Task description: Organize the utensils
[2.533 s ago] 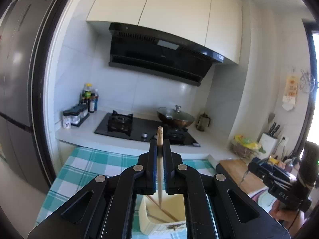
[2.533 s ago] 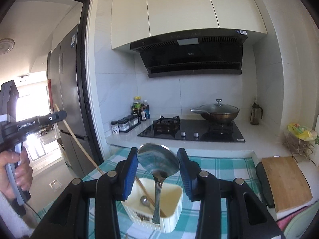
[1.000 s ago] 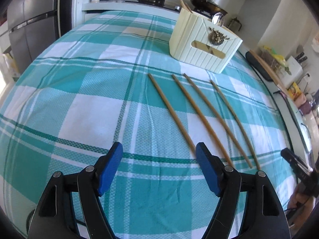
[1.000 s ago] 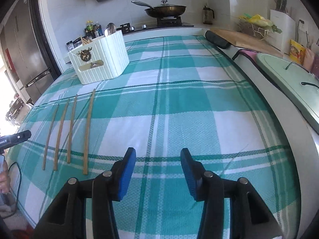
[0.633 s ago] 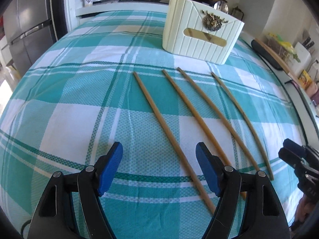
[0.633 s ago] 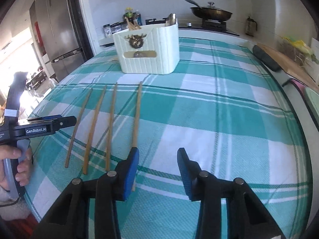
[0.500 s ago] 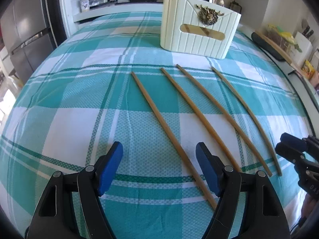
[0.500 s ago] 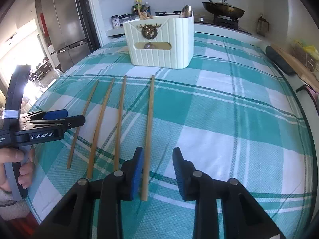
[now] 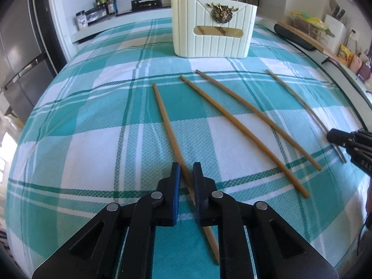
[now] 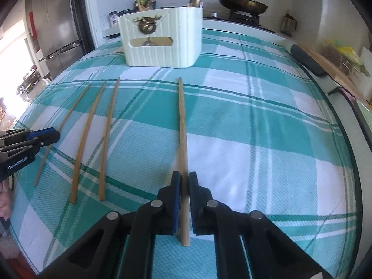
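Several wooden chopsticks lie on the teal checked tablecloth (image 9: pixel 93 121) in front of a cream utensil holder (image 9: pixel 212 26), which also shows in the right wrist view (image 10: pixel 162 37) with chopsticks and a spoon (image 10: pixel 195 1) standing in it. My left gripper (image 9: pixel 185 174) has its jaws closed around the leftmost chopstick (image 9: pixel 167 125) near its close end. My right gripper (image 10: pixel 184 181) has its jaws closed around the rightmost chopstick (image 10: pixel 182 121), which shows in the left wrist view (image 9: pixel 290 93). Two more chopsticks (image 9: pixel 232 121) lie between them.
A wok (image 10: pixel 241 5) and stove stand behind the table, with spice bottles (image 9: pixel 104 0) at the back left and a fridge (image 10: pixel 55 30) on the left. A cutting board (image 10: pixel 334 69) and a knife block (image 9: pixel 334 25) sit on the counter at right.
Both grippers dropped to the table and closed from open: the left around the leftmost chopstick, the right around the rightmost one, which shifted away from the others.
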Action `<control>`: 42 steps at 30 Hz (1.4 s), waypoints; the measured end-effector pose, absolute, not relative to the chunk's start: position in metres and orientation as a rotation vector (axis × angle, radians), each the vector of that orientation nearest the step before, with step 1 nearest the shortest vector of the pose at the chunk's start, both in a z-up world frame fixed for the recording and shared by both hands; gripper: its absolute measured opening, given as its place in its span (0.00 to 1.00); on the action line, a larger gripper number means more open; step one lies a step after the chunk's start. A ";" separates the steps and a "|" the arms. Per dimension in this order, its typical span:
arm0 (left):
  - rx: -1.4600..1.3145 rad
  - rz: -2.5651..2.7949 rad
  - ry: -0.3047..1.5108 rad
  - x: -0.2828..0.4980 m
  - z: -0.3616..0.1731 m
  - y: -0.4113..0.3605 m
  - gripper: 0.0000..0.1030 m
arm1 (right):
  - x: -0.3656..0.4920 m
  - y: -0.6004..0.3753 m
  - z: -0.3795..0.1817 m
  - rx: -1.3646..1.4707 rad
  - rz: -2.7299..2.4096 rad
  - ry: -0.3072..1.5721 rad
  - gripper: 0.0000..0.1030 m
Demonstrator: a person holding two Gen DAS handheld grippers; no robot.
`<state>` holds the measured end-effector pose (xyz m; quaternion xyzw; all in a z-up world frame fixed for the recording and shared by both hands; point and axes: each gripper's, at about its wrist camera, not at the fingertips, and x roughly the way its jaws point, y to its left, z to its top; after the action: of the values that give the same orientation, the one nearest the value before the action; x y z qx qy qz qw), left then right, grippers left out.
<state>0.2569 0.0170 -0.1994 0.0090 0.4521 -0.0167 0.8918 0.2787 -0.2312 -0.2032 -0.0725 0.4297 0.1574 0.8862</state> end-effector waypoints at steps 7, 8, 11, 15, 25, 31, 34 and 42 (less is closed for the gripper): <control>-0.041 -0.002 0.956 0.251 -0.199 0.054 0.13 | 0.259 -0.278 -0.202 -0.112 0.201 0.892 0.08; -0.059 0.001 0.958 0.252 -0.199 0.057 0.23 | 0.258 -0.282 -0.202 -0.100 0.196 0.885 0.08; -0.055 0.007 0.951 0.254 -0.201 0.057 0.63 | 0.260 -0.288 -0.203 -0.081 0.189 0.892 0.24; 0.000 0.036 0.951 0.262 -0.205 0.052 0.74 | 0.266 -0.280 -0.206 -0.140 0.185 0.888 0.43; -0.010 0.077 0.943 0.266 -0.208 0.058 0.87 | 0.271 -0.284 -0.208 -0.103 0.196 0.866 0.44; -0.012 0.080 0.939 0.265 -0.209 0.058 0.89 | 0.270 -0.283 -0.208 -0.105 0.196 0.865 0.44; -0.013 0.081 0.938 0.265 -0.209 0.059 0.89 | 0.270 -0.283 -0.208 -0.109 0.194 0.865 0.44; -0.015 0.080 0.938 0.265 -0.209 0.059 0.89 | 0.270 -0.283 -0.208 -0.109 0.195 0.864 0.44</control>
<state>0.2652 0.0591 -0.2088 -0.0072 0.4520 0.0385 0.8912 0.2698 -0.2828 -0.2084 -0.0527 0.4179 0.0942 0.9021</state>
